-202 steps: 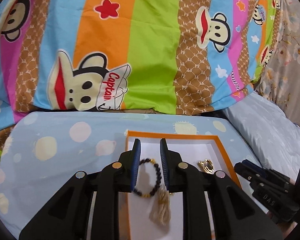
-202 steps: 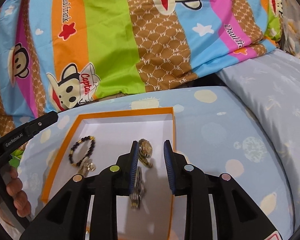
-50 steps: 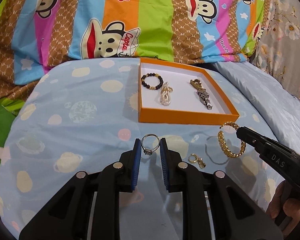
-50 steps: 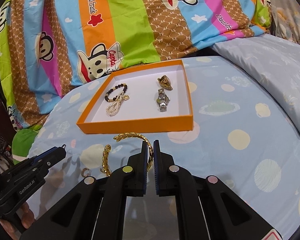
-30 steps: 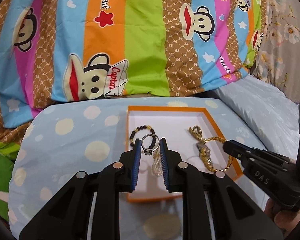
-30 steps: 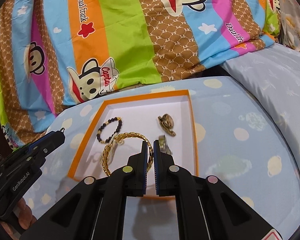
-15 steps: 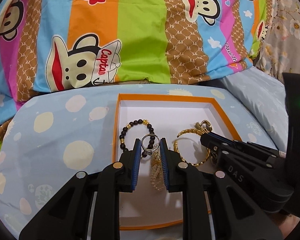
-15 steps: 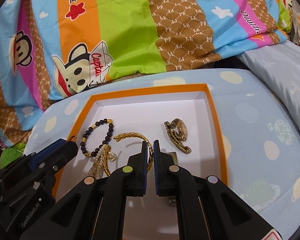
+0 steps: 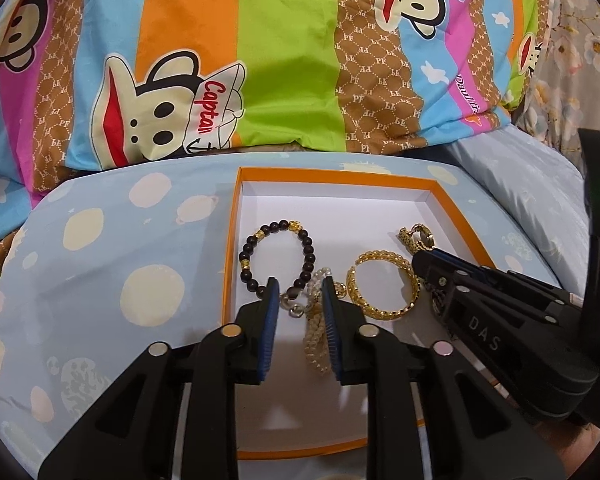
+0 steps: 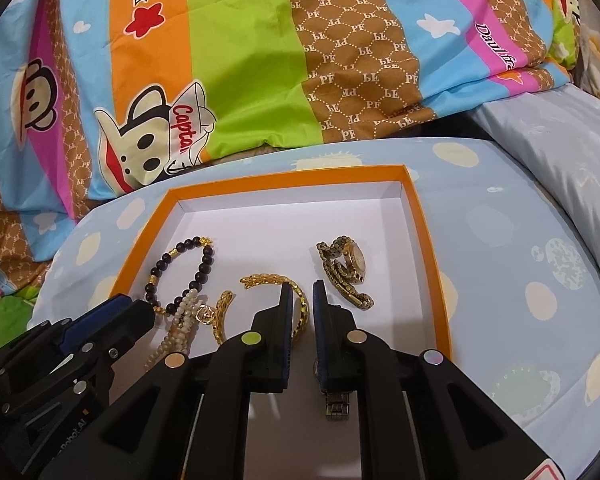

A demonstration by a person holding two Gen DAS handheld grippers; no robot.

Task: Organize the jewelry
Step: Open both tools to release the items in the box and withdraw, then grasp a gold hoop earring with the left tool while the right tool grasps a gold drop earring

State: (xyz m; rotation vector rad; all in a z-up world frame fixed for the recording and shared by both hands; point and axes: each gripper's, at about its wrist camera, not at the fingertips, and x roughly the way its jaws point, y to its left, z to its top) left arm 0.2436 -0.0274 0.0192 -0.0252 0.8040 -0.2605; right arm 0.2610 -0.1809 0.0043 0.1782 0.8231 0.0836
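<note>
Opening both together: left tool (image 9: 299, 296) freeing silver ring (image 9: 291, 307), right tool (image 10: 298, 300) freeing gold bangle (image 10: 295, 300), inside orange box (image 9: 227, 280); two more pieces stowed.

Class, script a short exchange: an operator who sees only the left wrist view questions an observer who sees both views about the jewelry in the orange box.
Operator: Is the right hand-held gripper clamping the gold bangle?
Observer: No. The right hand-held gripper has just been opening. A gap shows between its pads, with the rim of the gold bangle sitting in it.
Operator: Is anything hidden beneath that gripper?
Observer: Yes. A silver watch lies on the floor of the orange box, under the gripper's right finger.
</note>
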